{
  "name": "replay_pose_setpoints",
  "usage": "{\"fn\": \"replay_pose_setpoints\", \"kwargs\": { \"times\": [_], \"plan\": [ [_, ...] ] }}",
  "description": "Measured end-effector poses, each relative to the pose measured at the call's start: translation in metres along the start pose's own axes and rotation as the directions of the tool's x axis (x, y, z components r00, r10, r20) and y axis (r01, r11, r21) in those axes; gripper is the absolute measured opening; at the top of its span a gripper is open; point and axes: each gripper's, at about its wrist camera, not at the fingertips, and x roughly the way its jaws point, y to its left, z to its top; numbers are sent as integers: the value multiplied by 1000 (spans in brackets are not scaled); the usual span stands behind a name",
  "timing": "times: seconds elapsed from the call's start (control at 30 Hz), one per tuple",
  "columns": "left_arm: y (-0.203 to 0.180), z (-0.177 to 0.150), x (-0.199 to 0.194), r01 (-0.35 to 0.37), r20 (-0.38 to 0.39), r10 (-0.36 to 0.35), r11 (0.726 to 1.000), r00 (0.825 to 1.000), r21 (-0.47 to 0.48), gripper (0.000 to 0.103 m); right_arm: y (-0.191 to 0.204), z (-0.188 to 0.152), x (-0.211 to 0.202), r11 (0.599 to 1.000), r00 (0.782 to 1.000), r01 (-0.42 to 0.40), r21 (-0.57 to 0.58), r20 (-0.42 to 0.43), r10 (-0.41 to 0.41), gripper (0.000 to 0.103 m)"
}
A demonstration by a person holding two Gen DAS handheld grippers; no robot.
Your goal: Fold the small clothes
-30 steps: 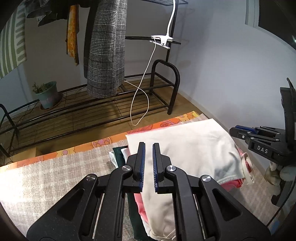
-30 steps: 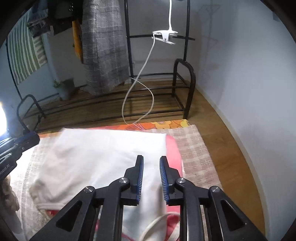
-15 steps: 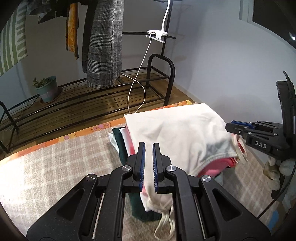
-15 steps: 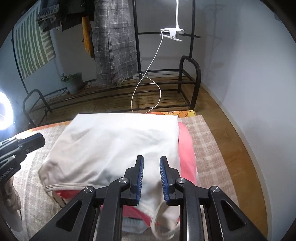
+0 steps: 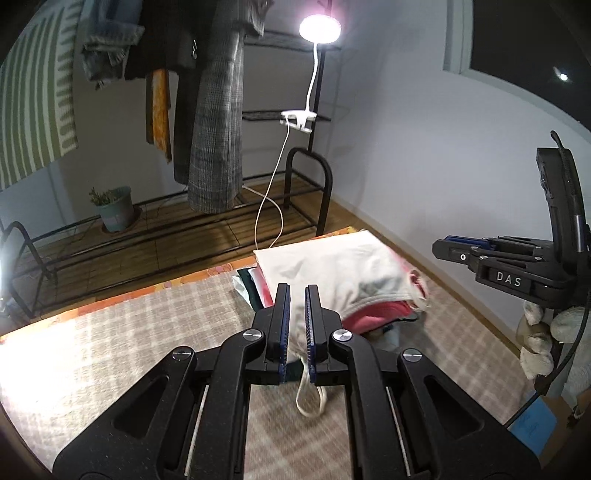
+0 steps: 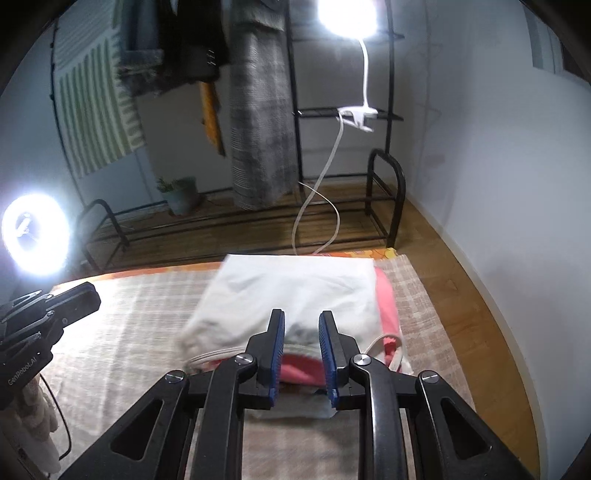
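A stack of folded small clothes lies on the checked cloth point(image 5: 110, 354) at the far right. On top is a white garment point(image 5: 332, 269) point(image 6: 295, 291), with a pink one point(image 6: 386, 306) and a dark green one point(image 5: 255, 291) under it. A white strap loop point(image 5: 310, 397) hangs off the stack's near edge. My left gripper point(image 5: 297, 325) is above and in front of the stack, jaws a narrow gap apart, holding nothing. My right gripper point(image 6: 301, 350) is open and empty, above the stack's near edge.
A black clothes rack point(image 5: 306, 177) with hanging garments and a clip lamp point(image 5: 319, 27) stands beyond the bed. A potted plant point(image 5: 114, 206) sits on its lower shelf. A ring light point(image 6: 35, 236) glares at the left. The wall runs along the right.
Both grippers have pulled back and up from the stack. The white garment now lies further away, and the lamps have come into view.
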Motion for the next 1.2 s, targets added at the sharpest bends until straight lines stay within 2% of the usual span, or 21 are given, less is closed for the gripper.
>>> {"fn": "replay_pose_setpoints", "kwargs": {
  "times": [0.2,0.23,0.3,0.33,0.47,0.57,0.73,0.93,1.0,1.13,1.2],
  "plan": [
    [2,-18,-59,6,30,-6,1000,1000,1,7,28,-17,-56,1000,999,-13,20,31,12,22],
    [3,-22,-69,-4,41,4,1000,999,2,10,32,-21,-62,999,999,-17,29,29,16,23],
    [5,-30,-88,-6,63,6,1000,998,-4,33,43,-33,-76,999,1000,-24,31,18,23,23],
    [5,-34,-96,-4,69,5,1000,998,-7,37,48,-39,-83,1000,1000,-16,25,18,16,23],
    [7,-52,-127,1,82,0,1000,997,-2,39,67,-64,-112,1000,999,1,20,32,-2,27],
    [7,-68,-145,9,80,-9,1000,997,6,48,75,-80,-129,999,999,9,40,53,-11,28],
    [7,-93,-165,-3,82,0,1000,997,31,56,86,-109,-148,995,996,45,86,79,-52,31],
    [8,-111,-180,-27,92,22,998,996,60,69,105,-132,-153,994,992,76,84,90,-84,43],
    [8,-117,-183,-30,97,24,998,995,63,76,111,-137,-155,994,992,78,80,94,-86,51],
    [10,-129,-185,-28,78,23,998,997,64,82,116,-143,-157,991,986,109,78,117,-118,60],
    [9,-134,-183,-23,63,19,998,998,65,83,116,-145,-158,989,984,119,83,124,-129,69]
  ]
}}
